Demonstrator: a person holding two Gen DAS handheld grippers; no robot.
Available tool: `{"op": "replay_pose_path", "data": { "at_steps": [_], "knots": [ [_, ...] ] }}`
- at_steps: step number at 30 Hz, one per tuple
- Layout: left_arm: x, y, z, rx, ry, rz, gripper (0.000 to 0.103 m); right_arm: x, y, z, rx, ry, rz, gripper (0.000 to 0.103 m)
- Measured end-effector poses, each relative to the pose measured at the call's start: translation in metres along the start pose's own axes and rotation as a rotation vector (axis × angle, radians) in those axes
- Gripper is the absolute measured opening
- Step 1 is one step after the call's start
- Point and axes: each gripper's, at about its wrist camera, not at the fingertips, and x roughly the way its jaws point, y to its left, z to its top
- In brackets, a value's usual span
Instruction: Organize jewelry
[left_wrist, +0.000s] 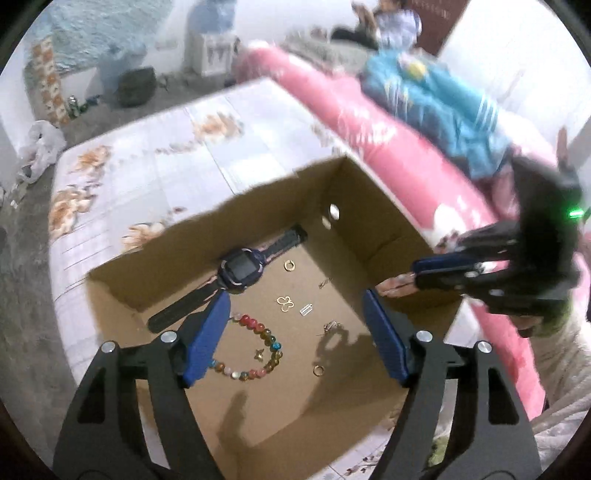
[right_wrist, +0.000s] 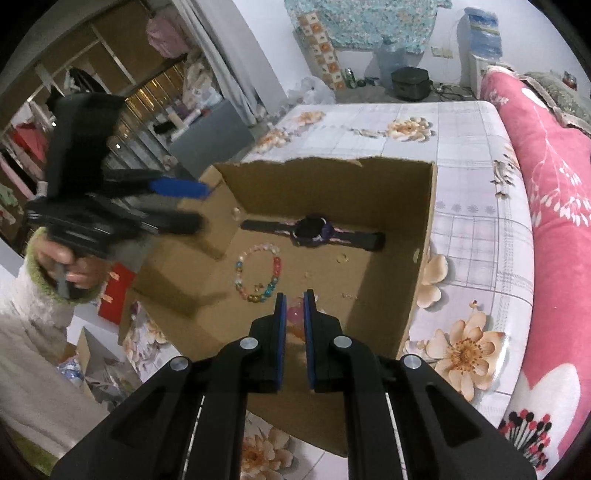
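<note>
An open cardboard box (left_wrist: 373, 214) (right_wrist: 421, 243) sits on a floral table. Inside lie a dark watch (left_wrist: 238, 275) (right_wrist: 312, 229), a coloured bead bracelet (left_wrist: 258, 347) (right_wrist: 258, 275), and small gold and silver pieces such as a butterfly charm (left_wrist: 285, 303) and rings (left_wrist: 290, 264). My left gripper (left_wrist: 295, 306) is open and empty above the box floor; it also shows blurred at the box's left wall in the right wrist view (right_wrist: 199, 206). My right gripper (right_wrist: 294, 299) is shut on a pink bead item (right_wrist: 295, 317) over the box; it also shows at the box's right rim in the left wrist view (left_wrist: 413, 278).
The table (right_wrist: 461, 155) has a floral checked cover. A pink floral cushion (right_wrist: 546, 206) (left_wrist: 388, 147) runs along one side with blue clothing (left_wrist: 443, 107) on it. Shelves, boxes and clutter lie beyond the table's other side.
</note>
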Motion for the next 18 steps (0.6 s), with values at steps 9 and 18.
{"op": "replay_pose_path", "data": {
  "at_steps": [9, 18],
  "knots": [
    [-0.052, 0.048, -0.053, -0.152, -0.147, 0.012, 0.079, -0.006, 0.011, -0.003, -0.05, -0.011, -0.178, 0.01],
    [-0.057, 0.069, -0.104, -0.246, -0.188, -0.05, 0.085, -0.035, -0.024, -0.02, 0.155, -0.112, -0.232, 0.038]
  ]
}}
